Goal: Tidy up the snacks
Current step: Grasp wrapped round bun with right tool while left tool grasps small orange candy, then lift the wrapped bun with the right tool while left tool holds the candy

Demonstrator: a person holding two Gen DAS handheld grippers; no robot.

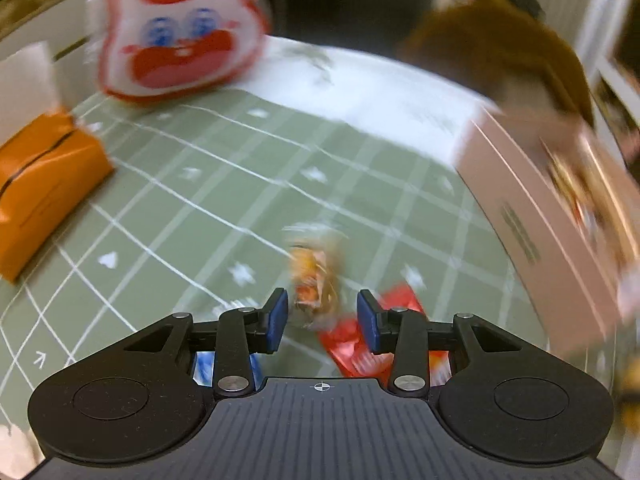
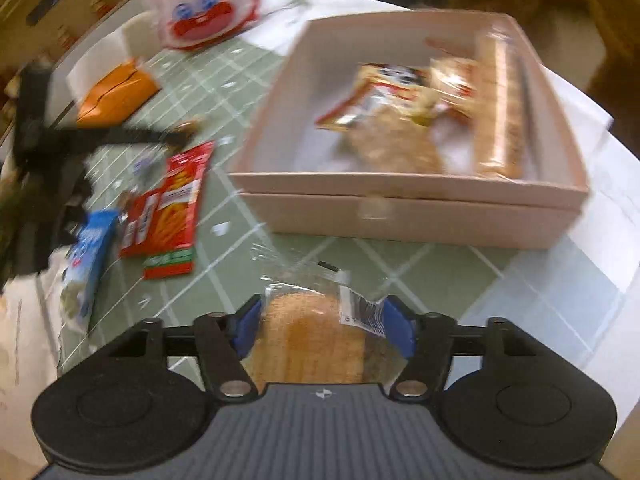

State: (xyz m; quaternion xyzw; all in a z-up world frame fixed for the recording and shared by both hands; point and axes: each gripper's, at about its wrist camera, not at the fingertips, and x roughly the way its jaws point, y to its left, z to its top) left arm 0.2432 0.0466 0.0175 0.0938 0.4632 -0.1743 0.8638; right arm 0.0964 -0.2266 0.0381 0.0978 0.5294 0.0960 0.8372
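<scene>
Green gridded mat (image 1: 224,200), pink box (image 2: 400,216)

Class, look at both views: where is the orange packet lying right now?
The orange packet lies on the green checked cloth at the far left in both views, in front of the red-and-white clown-face bag, well left of the pink box.

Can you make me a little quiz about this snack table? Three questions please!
1. True or false: the pink box is empty.
2. Pick one: what sits between the fingers of the right claw? A) wrapped bread B) a banana C) a spoon
3. Fill the gap: the bag with the cartoon face is red and ____.

Key: 1 false, several snacks lie in it. 2 A. 3 white.
</scene>
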